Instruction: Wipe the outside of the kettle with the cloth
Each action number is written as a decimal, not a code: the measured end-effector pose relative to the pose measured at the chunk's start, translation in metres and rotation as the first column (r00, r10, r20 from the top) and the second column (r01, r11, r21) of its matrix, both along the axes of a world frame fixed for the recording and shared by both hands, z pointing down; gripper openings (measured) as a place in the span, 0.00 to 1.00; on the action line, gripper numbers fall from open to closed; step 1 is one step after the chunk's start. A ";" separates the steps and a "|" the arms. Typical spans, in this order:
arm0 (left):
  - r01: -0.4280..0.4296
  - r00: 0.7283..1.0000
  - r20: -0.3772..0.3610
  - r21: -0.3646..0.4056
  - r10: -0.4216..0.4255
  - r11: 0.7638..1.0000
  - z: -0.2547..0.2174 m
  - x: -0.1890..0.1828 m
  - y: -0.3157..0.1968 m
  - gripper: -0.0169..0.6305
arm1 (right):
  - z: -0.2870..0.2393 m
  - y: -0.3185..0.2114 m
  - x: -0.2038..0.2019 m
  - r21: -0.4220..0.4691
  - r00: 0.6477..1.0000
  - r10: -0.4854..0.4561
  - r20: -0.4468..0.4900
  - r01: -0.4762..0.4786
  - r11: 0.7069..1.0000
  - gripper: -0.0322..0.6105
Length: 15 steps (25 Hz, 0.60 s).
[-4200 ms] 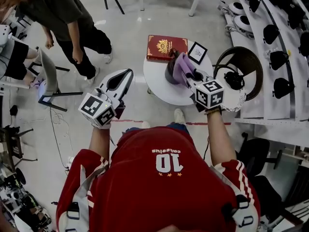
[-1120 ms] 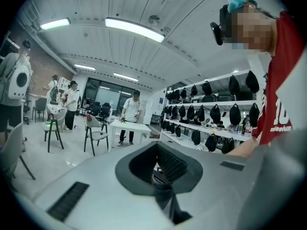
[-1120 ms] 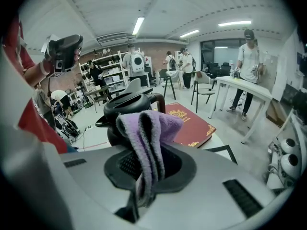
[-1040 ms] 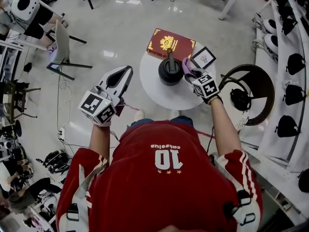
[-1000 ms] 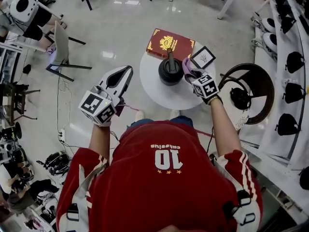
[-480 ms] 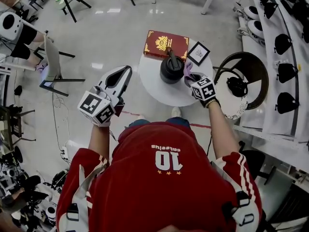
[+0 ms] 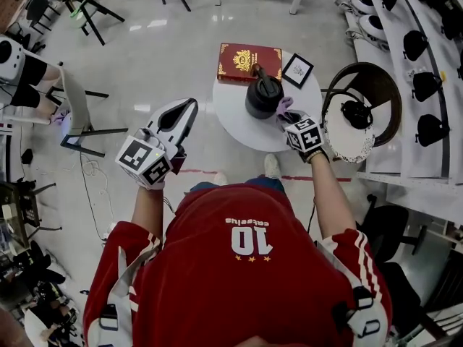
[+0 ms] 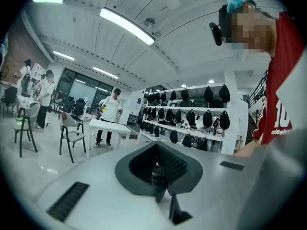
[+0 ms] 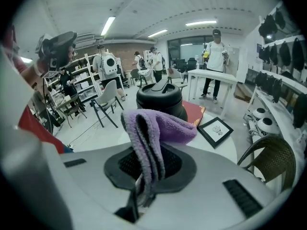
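- Gripping a folded purple cloth point(image 9: 156, 128), the right tongs point(image 7: 286, 113) hover just beside the black kettle point(image 7: 263, 96).
- Standing upright on the round white tabletop point(image 7: 242, 125), the kettle is near a red book point(image 7: 239, 60).
- Clenched on nothing, the left tongs point(image 7: 176, 119) hang well apart, over the floor.

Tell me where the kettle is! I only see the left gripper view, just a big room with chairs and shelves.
Observer: The black kettle stands on a small round white table, in front of the person.
Operator: Who has the cloth?
Observer: The right hand-held gripper is shut on the purple cloth.
Operator: Is it wiping?
Observer: The cloth is close beside the kettle; I cannot tell whether it touches.
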<state>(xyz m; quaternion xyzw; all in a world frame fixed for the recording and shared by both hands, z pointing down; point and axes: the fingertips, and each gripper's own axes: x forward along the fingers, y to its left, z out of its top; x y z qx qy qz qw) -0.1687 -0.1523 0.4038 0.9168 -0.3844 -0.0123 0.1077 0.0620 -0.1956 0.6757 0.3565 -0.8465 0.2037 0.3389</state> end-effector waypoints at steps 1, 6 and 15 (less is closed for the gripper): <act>-0.007 1.000 -0.002 -0.001 0.007 1.000 0.002 -0.003 0.002 0.04 | 0.001 0.002 -0.003 0.002 1.000 0.018 0.003 -0.018 1.000 0.12; -0.030 1.000 0.001 -0.014 0.030 0.999 0.010 -0.019 0.012 0.04 | 0.005 0.017 -0.029 0.013 0.998 0.060 0.024 -0.060 0.998 0.12; -0.028 1.000 -0.003 -0.003 0.028 1.000 0.007 -0.052 0.027 0.04 | -0.007 0.021 -0.073 0.046 0.997 0.061 0.044 -0.063 0.997 0.12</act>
